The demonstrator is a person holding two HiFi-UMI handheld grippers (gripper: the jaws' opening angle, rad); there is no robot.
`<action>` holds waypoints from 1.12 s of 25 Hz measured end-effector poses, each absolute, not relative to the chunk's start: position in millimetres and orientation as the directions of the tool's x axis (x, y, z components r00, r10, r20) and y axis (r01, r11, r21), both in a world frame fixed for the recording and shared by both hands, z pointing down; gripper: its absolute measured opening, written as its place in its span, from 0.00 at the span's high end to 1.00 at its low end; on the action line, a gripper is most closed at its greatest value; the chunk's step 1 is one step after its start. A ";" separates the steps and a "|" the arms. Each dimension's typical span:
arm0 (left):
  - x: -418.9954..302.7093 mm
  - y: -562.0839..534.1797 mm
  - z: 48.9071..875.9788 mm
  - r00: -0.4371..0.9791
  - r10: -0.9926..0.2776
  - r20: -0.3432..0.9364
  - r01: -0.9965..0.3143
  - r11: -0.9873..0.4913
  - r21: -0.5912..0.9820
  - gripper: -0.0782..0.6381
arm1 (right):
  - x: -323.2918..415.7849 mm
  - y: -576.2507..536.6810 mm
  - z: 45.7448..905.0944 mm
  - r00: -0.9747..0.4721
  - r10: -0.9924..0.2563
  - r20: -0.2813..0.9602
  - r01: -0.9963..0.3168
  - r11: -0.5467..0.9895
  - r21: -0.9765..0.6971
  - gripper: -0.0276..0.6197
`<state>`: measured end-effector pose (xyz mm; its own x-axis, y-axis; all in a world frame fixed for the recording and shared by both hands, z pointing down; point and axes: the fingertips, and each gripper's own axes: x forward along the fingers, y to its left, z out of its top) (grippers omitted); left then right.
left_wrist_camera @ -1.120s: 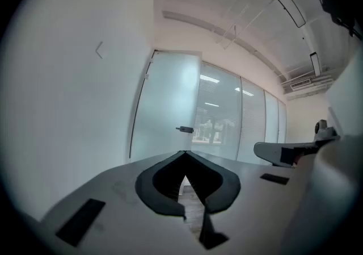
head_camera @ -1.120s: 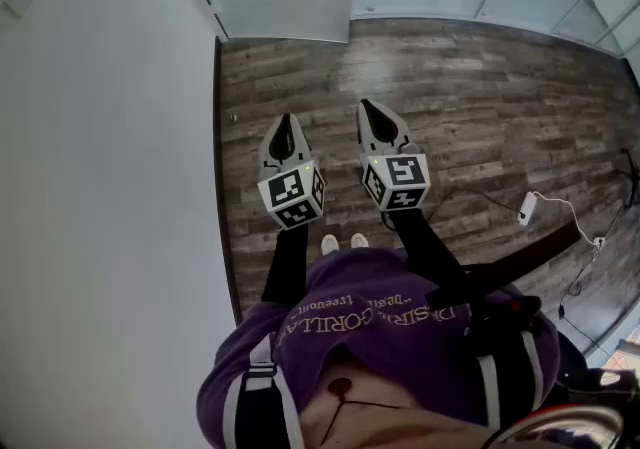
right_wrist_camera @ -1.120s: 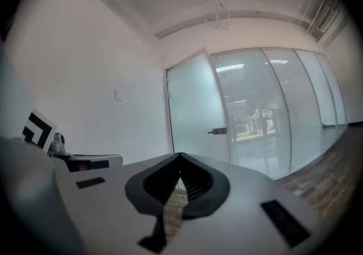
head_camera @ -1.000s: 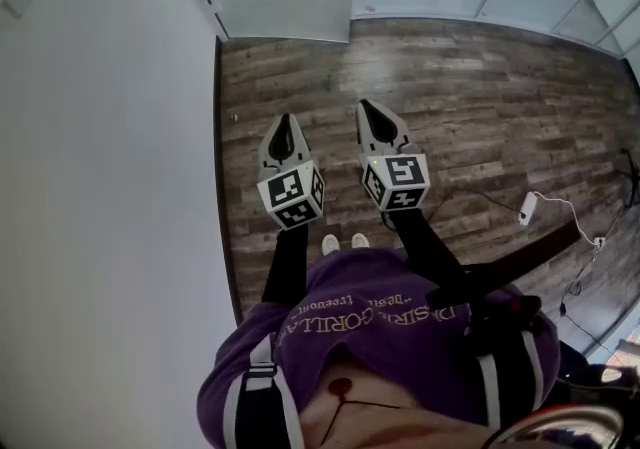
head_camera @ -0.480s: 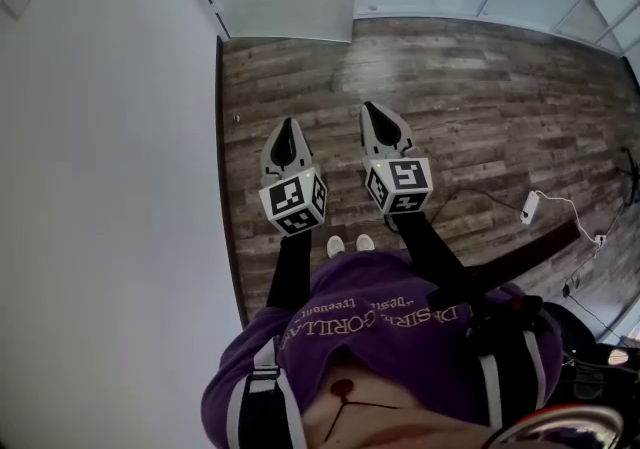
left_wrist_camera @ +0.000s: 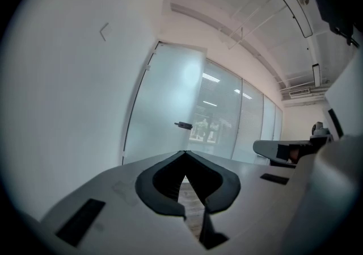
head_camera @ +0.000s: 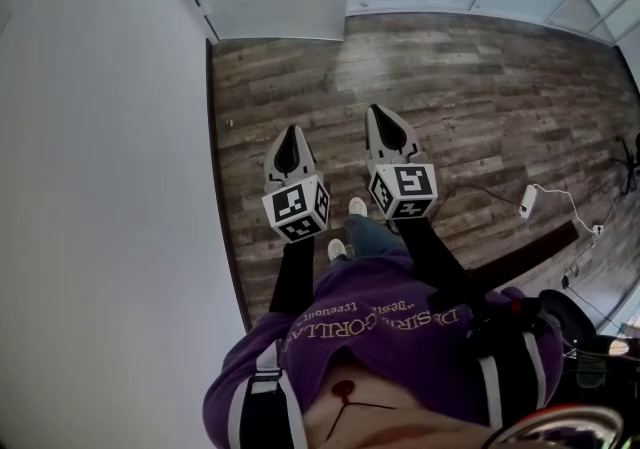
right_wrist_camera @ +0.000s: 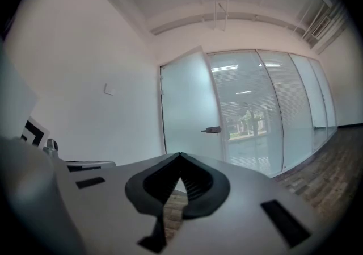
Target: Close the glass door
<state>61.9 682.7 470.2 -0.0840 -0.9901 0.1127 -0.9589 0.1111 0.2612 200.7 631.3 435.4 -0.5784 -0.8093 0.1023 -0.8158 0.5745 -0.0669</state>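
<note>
Door handle (left_wrist_camera: 183, 125) on glass door (left_wrist_camera: 164, 100) sits well ahead, straight off left gripper (head_camera: 290, 132); right gripper (head_camera: 377, 112) alongside; both jaws closed, empty.

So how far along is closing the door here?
Done: nothing yet. The door looks swung out of line with the glass wall. In hand: the left gripper and right gripper, both shut and empty, point toward it from a way off, and the handle is untouched. Left: reach the door and push it flush.
</note>
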 end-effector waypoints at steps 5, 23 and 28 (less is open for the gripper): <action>49.8 642.6 462.5 -0.112 -0.989 0.092 -0.955 0.132 0.264 0.89 | 188.6 587.4 435.4 -0.602 -0.793 0.095 -0.798 0.597 -0.076 0.96; 46.1 499.6 445.3 -0.212 -0.973 0.086 -0.940 0.228 0.254 0.89 | 181.1 435.7 420.3 -0.669 -0.740 0.072 -0.743 0.664 -0.087 0.96; 39.4 485.7 449.5 -0.223 -0.970 0.096 -0.937 0.240 0.255 0.89 | 174.8 420.1 426.0 -0.678 -0.731 0.077 -0.734 0.670 -0.106 0.96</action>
<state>39.4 485.7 449.5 -0.2229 -0.9701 0.0961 -0.9365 0.2404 0.2551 174.8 420.1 426.0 -0.6782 -0.7308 0.0773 -0.7345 0.6704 -0.1056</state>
